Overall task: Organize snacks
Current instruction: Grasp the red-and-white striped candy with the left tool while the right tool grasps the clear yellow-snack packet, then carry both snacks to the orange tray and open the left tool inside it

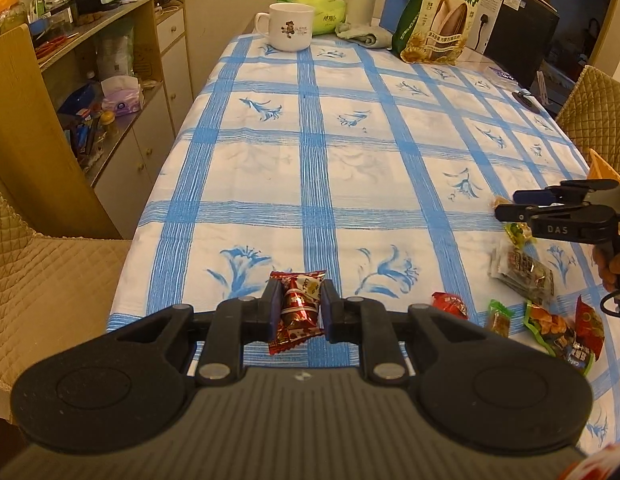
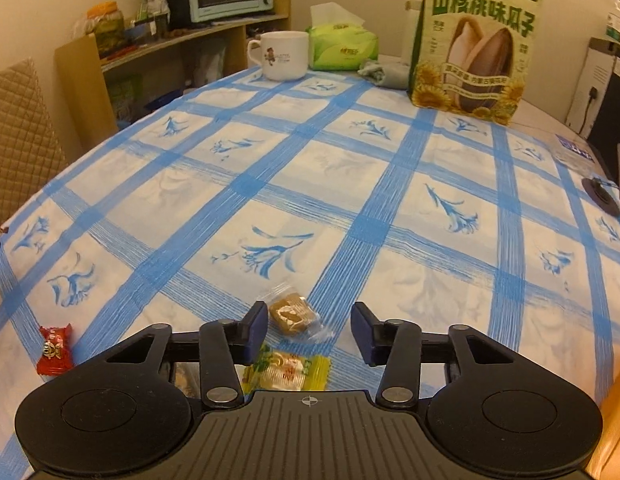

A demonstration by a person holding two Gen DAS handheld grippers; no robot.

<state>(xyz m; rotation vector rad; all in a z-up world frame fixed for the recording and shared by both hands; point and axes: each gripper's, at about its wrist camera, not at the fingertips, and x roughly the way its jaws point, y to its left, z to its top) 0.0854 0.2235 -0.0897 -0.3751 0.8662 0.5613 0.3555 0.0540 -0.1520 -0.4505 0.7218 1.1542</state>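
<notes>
The left gripper (image 1: 300, 312) was clenched on a red-wrapped candy (image 1: 299, 307) above the tablecloth's (image 1: 350, 184) near edge. The right gripper (image 2: 309, 330) stood released; a clear-wrapped brown sweet (image 2: 293, 313) lay between its jaws, untouched.

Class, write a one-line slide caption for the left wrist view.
Left gripper shut on a red wrapped candy above the blue-checked tablecloth, loose snack packets and the right gripper alongside.

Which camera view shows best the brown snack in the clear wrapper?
The right wrist view: the brown snack lies near, just ahead of the open right gripper. The left wrist view shows only its edge behind that gripper's fingers.
</notes>
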